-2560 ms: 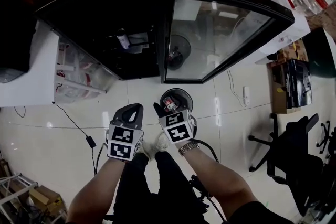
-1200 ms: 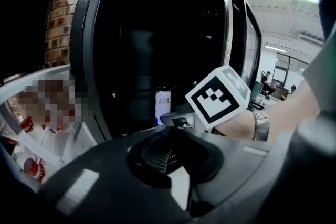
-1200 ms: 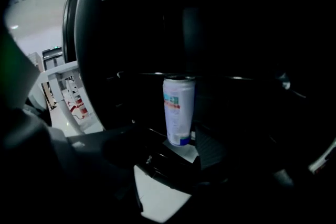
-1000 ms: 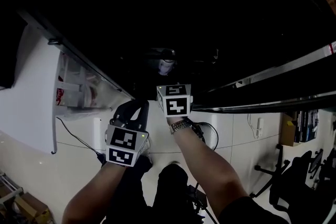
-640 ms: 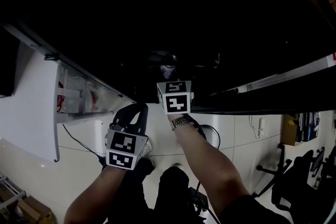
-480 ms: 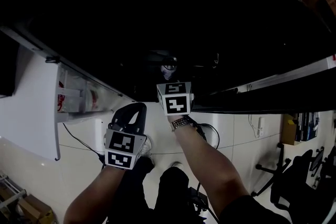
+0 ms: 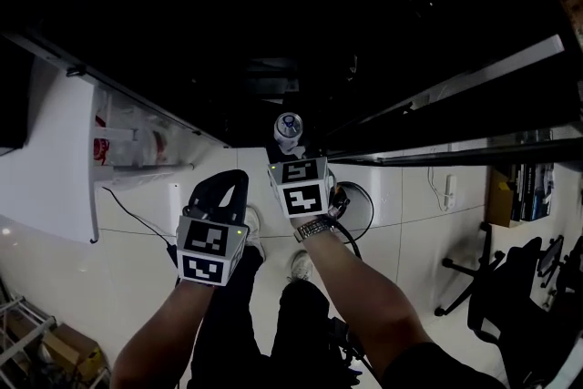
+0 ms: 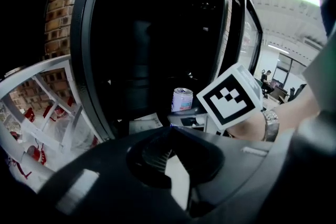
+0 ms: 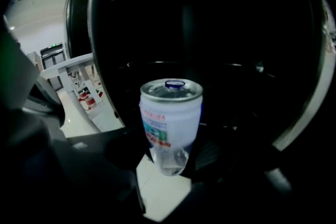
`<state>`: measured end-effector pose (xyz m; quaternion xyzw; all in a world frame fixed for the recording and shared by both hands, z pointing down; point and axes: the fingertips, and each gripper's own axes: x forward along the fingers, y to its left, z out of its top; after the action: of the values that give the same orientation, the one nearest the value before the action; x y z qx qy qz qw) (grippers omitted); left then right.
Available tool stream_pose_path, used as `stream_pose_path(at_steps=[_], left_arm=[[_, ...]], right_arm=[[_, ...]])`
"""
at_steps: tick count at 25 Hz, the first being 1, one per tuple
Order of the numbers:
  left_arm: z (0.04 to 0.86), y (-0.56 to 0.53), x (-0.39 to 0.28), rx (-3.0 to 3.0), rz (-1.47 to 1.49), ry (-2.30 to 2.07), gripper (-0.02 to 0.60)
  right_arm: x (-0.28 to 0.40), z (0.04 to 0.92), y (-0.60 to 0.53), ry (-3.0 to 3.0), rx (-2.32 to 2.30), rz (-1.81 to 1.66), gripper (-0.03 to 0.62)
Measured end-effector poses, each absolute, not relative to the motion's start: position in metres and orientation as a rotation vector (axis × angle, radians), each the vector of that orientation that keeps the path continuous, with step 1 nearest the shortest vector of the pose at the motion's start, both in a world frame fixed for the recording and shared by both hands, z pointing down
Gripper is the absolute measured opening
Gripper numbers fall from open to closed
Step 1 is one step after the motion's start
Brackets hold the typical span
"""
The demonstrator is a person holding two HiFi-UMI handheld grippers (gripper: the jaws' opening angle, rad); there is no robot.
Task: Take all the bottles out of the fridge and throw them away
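Observation:
A small white bottle (image 7: 288,130) with a printed label, a silver top and a blue cap stands upright between the jaws of my right gripper (image 7: 290,150), just outside the dark open fridge (image 7: 273,32). In the right gripper view the bottle (image 9: 170,123) fills the centre, and the right gripper (image 9: 169,161) has just been closing and now grips its clear lower end. My left gripper (image 7: 230,182) hangs empty to the left and lower, jaws together. From the left gripper view the bottle (image 8: 182,99) shows beyond the left gripper (image 8: 168,131).
The fridge's glass door (image 7: 455,91) stands swung open to the right. A round black bin (image 7: 355,212) sits on the floor below my right hand. A white cabinet (image 7: 55,150) with a wire shelf flanks the fridge's left. An office chair (image 7: 510,287) is at the far right.
My right gripper has drawn back out of the fridge toward me with the bottle in it. The left gripper has shifted back slightly too.

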<state>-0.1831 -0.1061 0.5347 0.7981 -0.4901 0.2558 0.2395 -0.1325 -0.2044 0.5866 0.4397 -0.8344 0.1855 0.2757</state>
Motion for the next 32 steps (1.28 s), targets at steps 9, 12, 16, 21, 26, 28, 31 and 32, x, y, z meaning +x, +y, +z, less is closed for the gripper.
stream_pose_path(at_steps=[9,12,16,21,26,28,31,32], left_arm=[[0.536,-0.051,-0.103,2.200,0.744,-1.267,0.003],[0.542,-0.026,-0.071,2.199,0.755,-1.236,0.003],[0.546,0.007,-0.026,2.203,0.788,-1.168,0.003],[0.564,0.037,0.013,2.202,0.828,-1.087,0.003],[0.588,0.054,0.036,2.208,0.869,-1.011,0.003],[0.597,0.060,0.042,2.209,0.882,-0.989,0.003],[0.607,0.068,0.051,2.208,0.893,-0.957,0.003],[0.610,0.071,0.052,2.206,0.895,-0.950,0.003]], right_arm=[[-0.040,0.598,-0.106,-2.152,1.149,0.567,0.236],[-0.004,0.605,-0.074,-2.123,1.144,0.597,0.236],[0.044,0.622,-0.034,-2.071,1.151,0.671,0.236],[0.094,0.664,0.013,-1.943,1.159,0.833,0.236],[0.120,0.703,0.039,-1.861,1.172,0.949,0.236],[0.126,0.717,0.045,-1.838,1.173,0.976,0.236],[0.135,0.733,0.050,-1.804,1.177,1.001,0.237],[0.137,0.738,0.050,-1.796,1.178,1.006,0.237]])
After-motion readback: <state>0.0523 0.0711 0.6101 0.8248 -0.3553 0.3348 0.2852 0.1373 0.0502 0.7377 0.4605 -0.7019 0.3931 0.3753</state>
